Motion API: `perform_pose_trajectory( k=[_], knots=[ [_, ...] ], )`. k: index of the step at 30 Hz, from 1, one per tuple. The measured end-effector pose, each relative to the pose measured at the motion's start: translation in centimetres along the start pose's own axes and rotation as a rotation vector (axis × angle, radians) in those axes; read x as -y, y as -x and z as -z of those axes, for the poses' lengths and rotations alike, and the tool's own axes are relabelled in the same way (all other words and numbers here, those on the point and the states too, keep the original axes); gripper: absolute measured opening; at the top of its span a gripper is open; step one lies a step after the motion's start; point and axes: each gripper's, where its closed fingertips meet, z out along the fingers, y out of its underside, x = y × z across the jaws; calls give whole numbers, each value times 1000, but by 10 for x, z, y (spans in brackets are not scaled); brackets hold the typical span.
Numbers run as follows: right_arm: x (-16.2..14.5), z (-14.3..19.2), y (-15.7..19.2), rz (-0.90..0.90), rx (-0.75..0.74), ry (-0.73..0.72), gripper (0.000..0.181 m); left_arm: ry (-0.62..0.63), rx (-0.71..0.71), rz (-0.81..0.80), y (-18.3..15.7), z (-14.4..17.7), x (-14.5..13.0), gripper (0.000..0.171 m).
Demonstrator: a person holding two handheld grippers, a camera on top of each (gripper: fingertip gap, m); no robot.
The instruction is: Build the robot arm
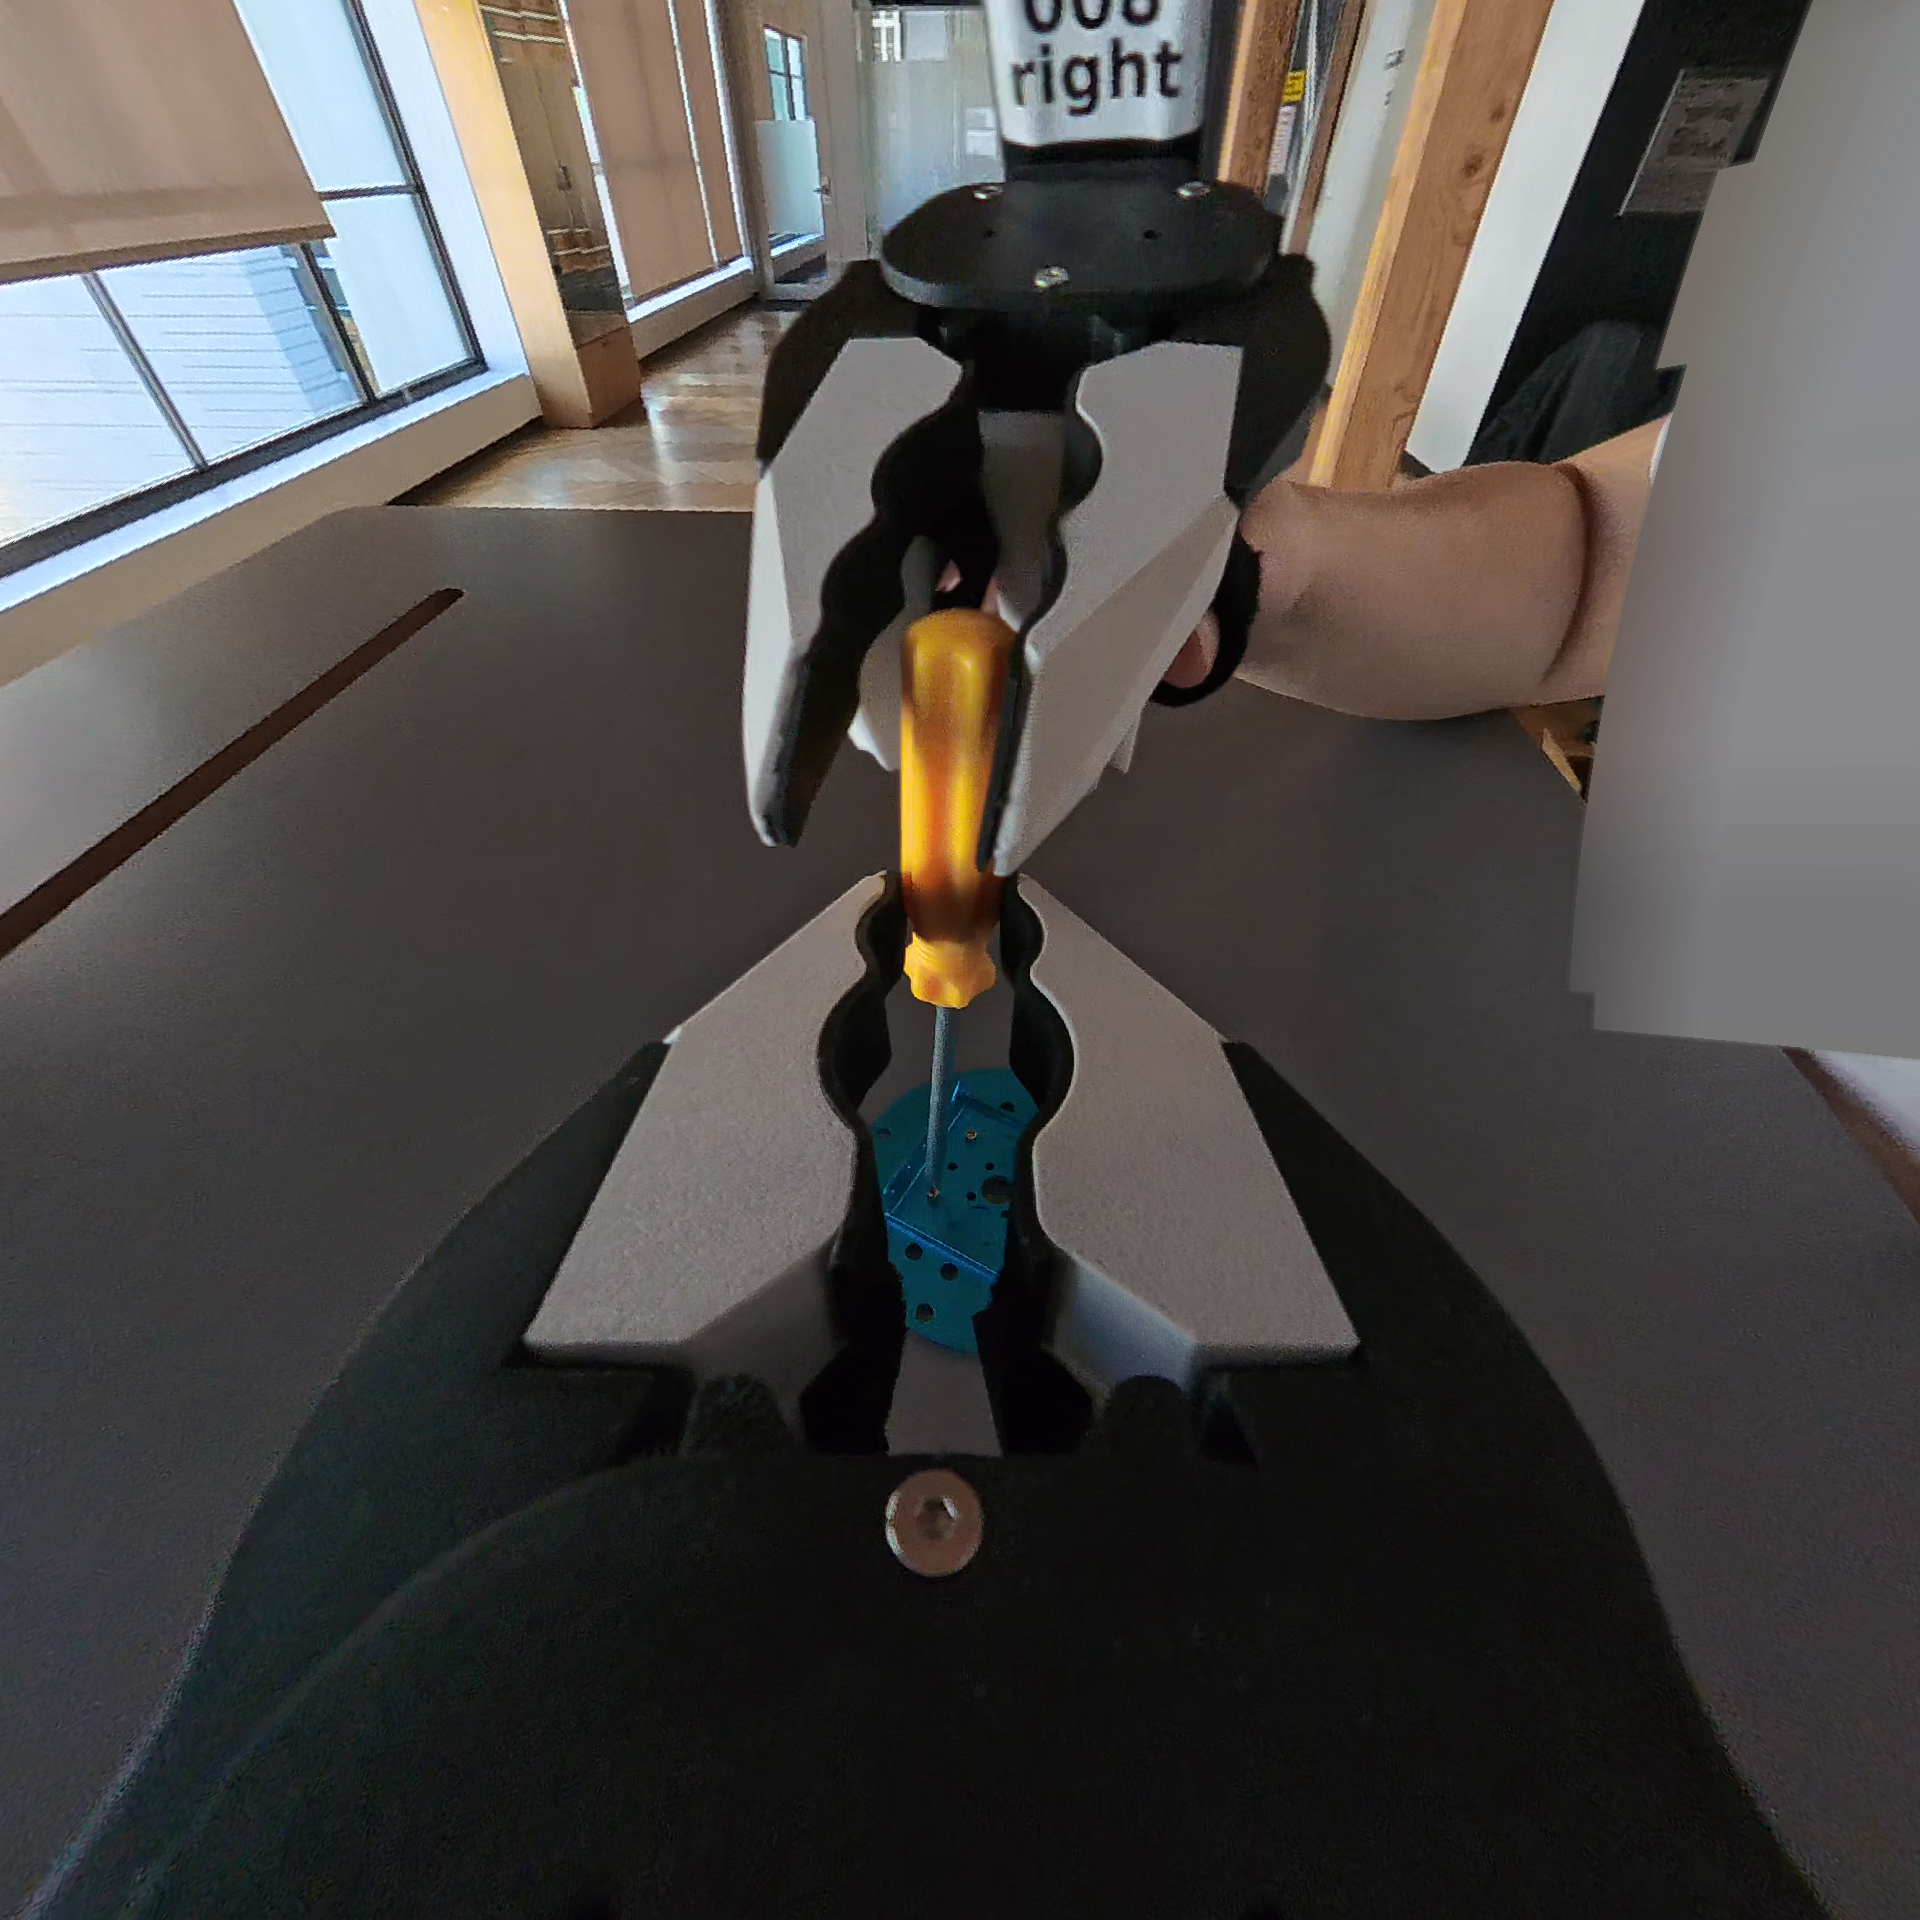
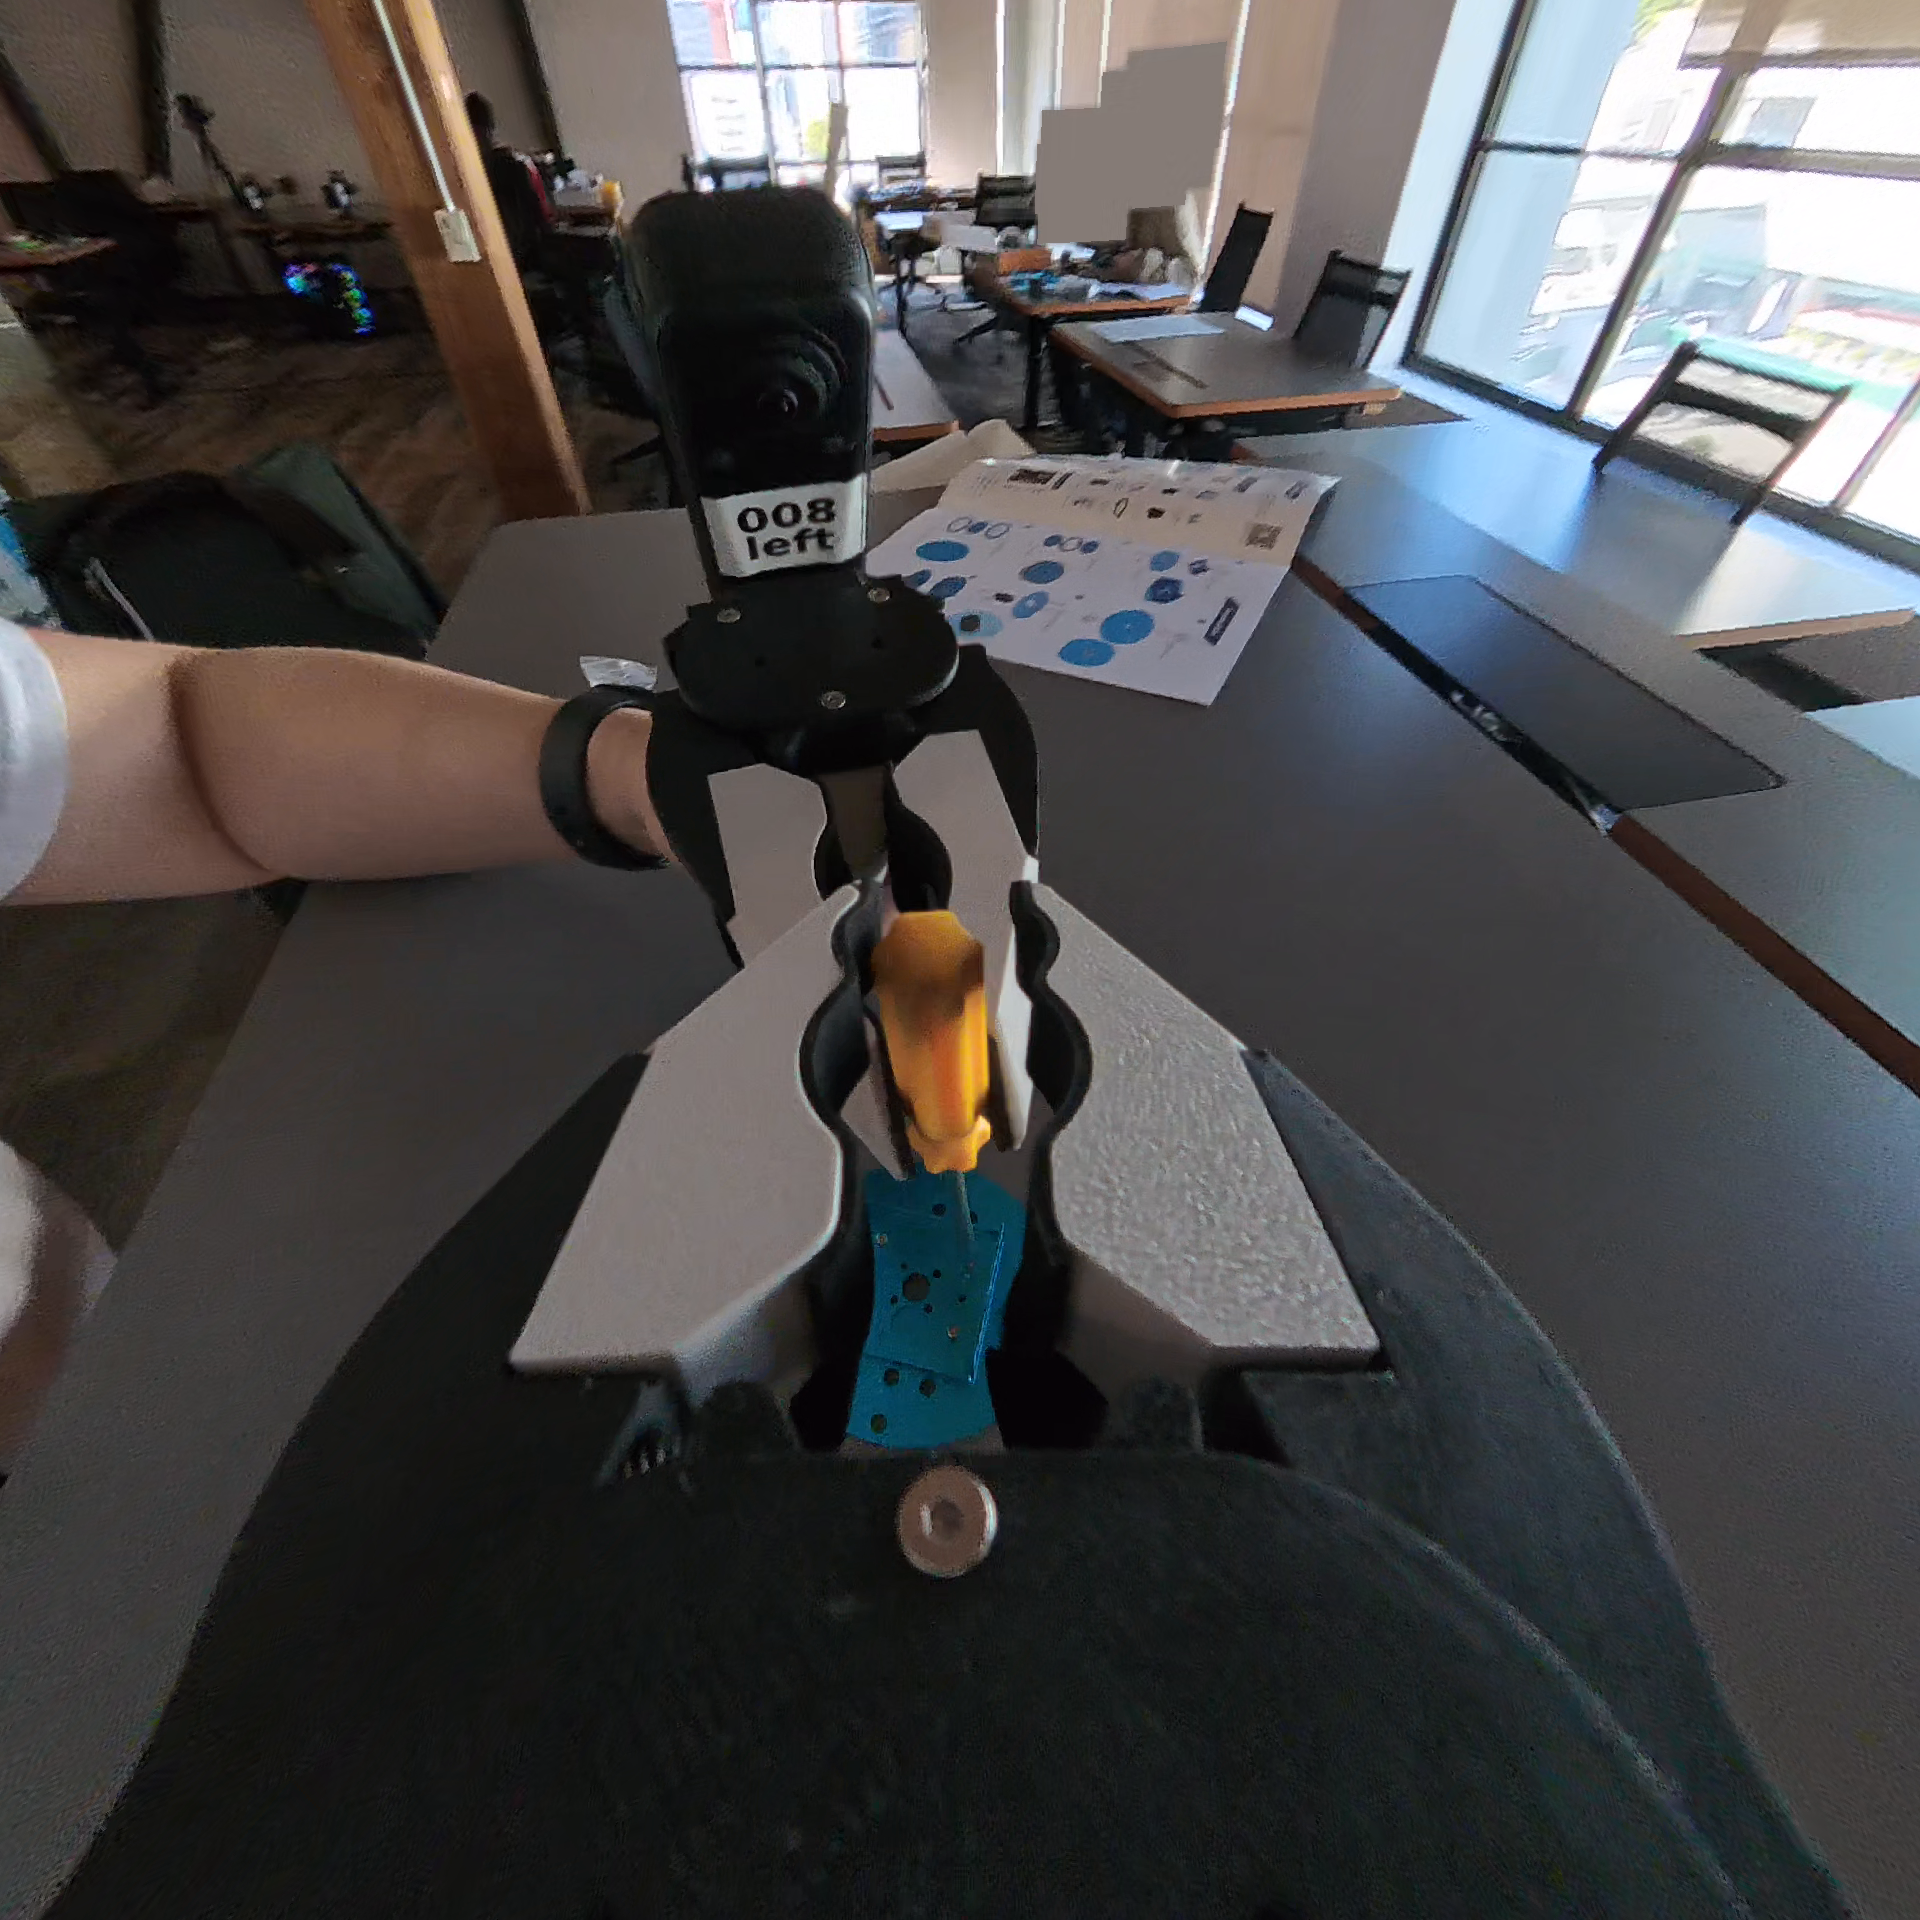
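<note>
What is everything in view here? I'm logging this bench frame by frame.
perforated metal part: 1, blue, between the left gripper's fingers
screwdriver: 1, orange handle, upright, tip on the perforated metal part
printed sheet: 1, white with blue pictures, far end of table
table: 1, dark grey, under everything
office chairs: several, black, at background desks
wristband: 1, black, left wrist
forearms: 2, bare, behind the grippers
left gripper: 1, black and grey, shut on the part
right gripper: 1, black and grey, shut on the screwdriver handle
</note>
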Motion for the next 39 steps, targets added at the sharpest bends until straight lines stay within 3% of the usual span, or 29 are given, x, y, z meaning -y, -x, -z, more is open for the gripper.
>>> perform_pose_trajectory(
  k=[3, 4, 7, 10, 14, 17, 20, 24, 27, 30, 31, 34, 37, 39],
  knots=[
    [-3, -1, 14, 0, 165, 39, 14, -11, -74, -5, -5, -1, 0, 17],
    [-2, -1, 11, 8, 153, 39, 13, -24, -78, -1, -4, -1, 0, 16],
    [-2, -2, 5, 25, 84, 14, 13, -56, -65, 20, -1, -1, 0, 16],
    [-1, -4, -2, 11, -28, 6, 14, -23, 51, -9, 5, 0, 2, 33],
    [0, -6, -11, -19, -175, -10, 12, 23, 157, -73, 9, -4, 0, 17],
    [0, -7, -5, -5, -96, 10, 13, 20, 82, -25, 5, -3, -1, 16],
    [-2, -3, -6, 10, 5, 60, 40, 9, 14, -23, 0, -4, -2, 17],
    [-3, 5, 6, -20, 161, 119, 16, -12, -23, -28, 0, -6, -1, 17],
    [-5, 4, 0, 58, 80, 137, 16, -27, -15, -7, 2, -6, -1, 17],
    [-4, 0, -6, 72, -44, 135, 16, -15, 80, -9, 9, -5, -2, 29],
    [-3, -1, -8, 63, -80, 134, 16, -9, 101, -20, 9, -5, -1, 19],
    [-3, 0, -10, 32, -160, 137, 16, 12, 105, -24, 7, -6, -2, 17],
    [-5, 2, -3, 83, -90, 216, 17, 6, 46, -34, 2, -8, -2, 17],
    [9, 8, -1, 221, 21, 256, 32, -1, 13, -44, -2, -10, -2, 17]
  ],
)
